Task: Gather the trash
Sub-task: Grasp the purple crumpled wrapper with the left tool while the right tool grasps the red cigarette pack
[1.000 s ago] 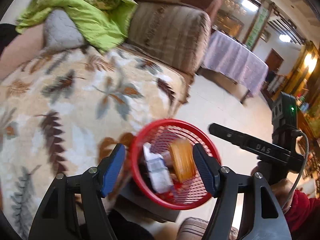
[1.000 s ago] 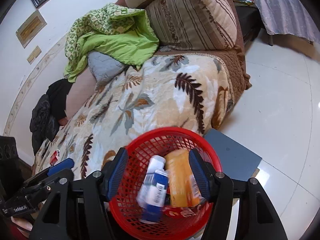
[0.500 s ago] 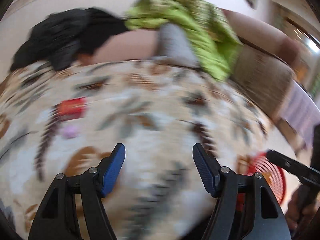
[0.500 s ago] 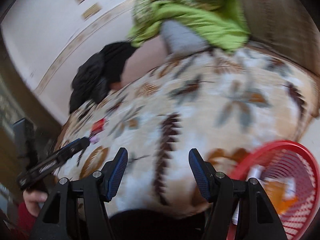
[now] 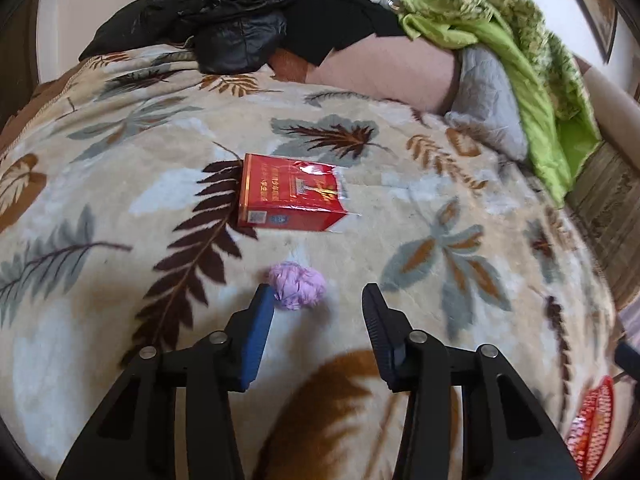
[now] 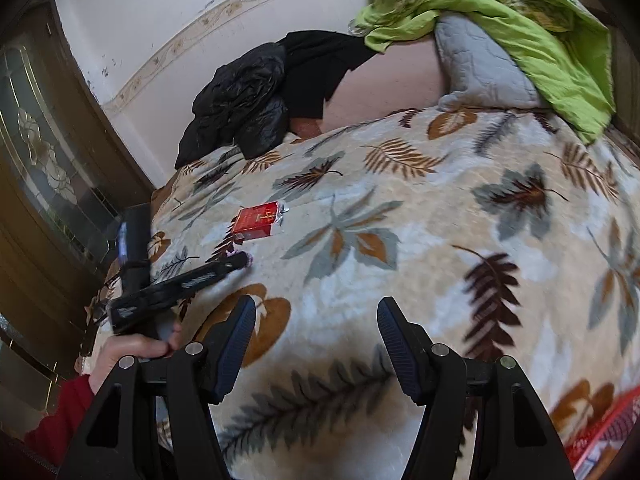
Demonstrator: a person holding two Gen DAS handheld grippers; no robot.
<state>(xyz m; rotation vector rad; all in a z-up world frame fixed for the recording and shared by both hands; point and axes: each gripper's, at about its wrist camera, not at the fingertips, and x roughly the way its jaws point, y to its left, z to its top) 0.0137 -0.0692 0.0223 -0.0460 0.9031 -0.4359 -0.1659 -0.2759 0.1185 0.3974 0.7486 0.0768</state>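
A crumpled purple wad [image 5: 297, 286] lies on the leaf-patterned blanket [image 5: 420, 208], just ahead of my left gripper [image 5: 319, 298]. The left jaws are closing; the wad sits at the left fingertip, with no pad pressing on it. Beyond it lies a red cigarette pack [image 5: 289, 198] with loose cellophane. In the right wrist view the red pack [image 6: 256, 221] is far left, and the left gripper [image 6: 239, 261] reaches toward it. My right gripper [image 6: 316, 312] hangs open over bare blanket, empty. The red mesh basket [image 5: 592, 420] shows at the lower right edge of both views, also [image 6: 608, 432].
Black jackets [image 5: 224, 12] are piled at the blanket's far end. A green quilt [image 5: 520, 48] and grey pillow [image 5: 488, 96] lie at the far right. A dark wooden door [image 6: 44, 184] stands left. A hand in a red sleeve [image 6: 128, 356] holds the left gripper.
Both grippers swung away from the red basket, across the blanket to the left. The left jaws have narrowed and now sit by the purple wad and red pack.
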